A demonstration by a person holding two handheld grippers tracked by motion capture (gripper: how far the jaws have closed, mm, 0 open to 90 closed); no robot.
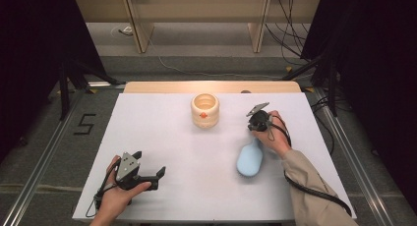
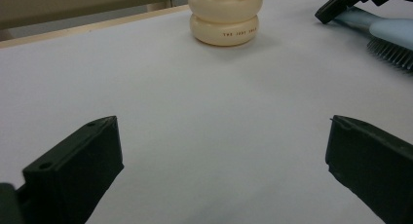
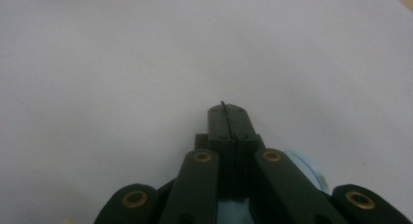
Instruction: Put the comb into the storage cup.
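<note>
Your left tongs (image 1: 147, 174) gape wide, idle. Right tongs (image 3: 228, 118) pinched shut, nothing held; light-blue plastic brush (image 1: 251, 158) just below them, handle pointing at tongs.

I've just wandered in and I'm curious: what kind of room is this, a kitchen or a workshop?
Most likely a lab recording station, not a kitchen. A white table stands among black curtains, loose cables run across the floor, and a taped number 5 marks the spot.
</note>
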